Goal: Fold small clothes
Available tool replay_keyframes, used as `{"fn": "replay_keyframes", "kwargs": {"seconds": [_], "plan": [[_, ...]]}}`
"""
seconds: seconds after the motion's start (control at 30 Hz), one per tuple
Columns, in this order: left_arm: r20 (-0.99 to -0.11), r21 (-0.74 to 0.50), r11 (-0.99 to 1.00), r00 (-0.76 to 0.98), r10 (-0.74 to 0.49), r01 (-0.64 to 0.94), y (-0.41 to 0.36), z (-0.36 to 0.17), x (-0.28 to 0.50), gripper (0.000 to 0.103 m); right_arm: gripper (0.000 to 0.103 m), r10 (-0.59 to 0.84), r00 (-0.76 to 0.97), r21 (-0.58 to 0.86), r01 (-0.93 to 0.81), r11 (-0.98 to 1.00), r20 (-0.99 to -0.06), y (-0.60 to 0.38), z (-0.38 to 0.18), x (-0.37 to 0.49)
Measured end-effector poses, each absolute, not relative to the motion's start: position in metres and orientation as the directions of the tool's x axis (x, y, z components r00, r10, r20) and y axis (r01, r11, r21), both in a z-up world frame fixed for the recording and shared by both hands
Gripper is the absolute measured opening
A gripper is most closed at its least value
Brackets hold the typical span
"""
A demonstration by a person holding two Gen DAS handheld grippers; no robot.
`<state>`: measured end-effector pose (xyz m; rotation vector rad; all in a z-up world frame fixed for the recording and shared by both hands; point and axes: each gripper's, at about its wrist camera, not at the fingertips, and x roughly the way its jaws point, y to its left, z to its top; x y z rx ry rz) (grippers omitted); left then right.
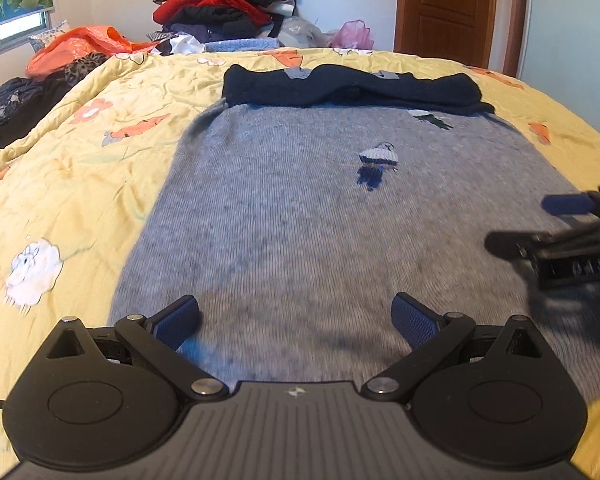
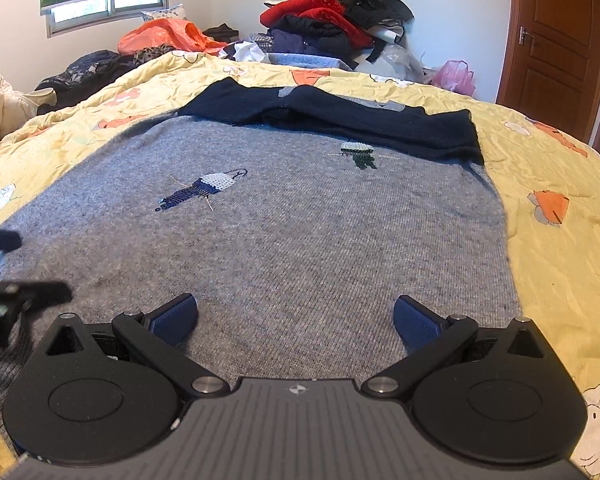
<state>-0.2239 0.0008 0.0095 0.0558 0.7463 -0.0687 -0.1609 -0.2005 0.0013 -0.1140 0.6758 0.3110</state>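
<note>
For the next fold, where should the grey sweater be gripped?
Probably at its near hem, one corner per gripper, coming in low from the near side. The grey sweater lies flat with its dark sleeves already folded across the far end, and both grippers are open.

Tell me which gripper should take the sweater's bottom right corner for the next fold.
Right, probably. The right gripper hangs open over the grey sweater near its right edge. The left gripper, also open, sits toward the sweater's left edge, so it would have to cross over.
</note>
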Motion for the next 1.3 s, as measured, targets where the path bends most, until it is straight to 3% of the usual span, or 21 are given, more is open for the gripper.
{"fn": "replay_keyframes", "kwargs": {"seconds": [1.3], "plan": [[-0.701,0.019,0.999,0.713,-0.02,0.047,0.003,0.012,-0.236,0.103,0.103,0.235,0.742,-0.009,-0.309,0.951,-0.627,-0.201,0.003,-0.163]]}}
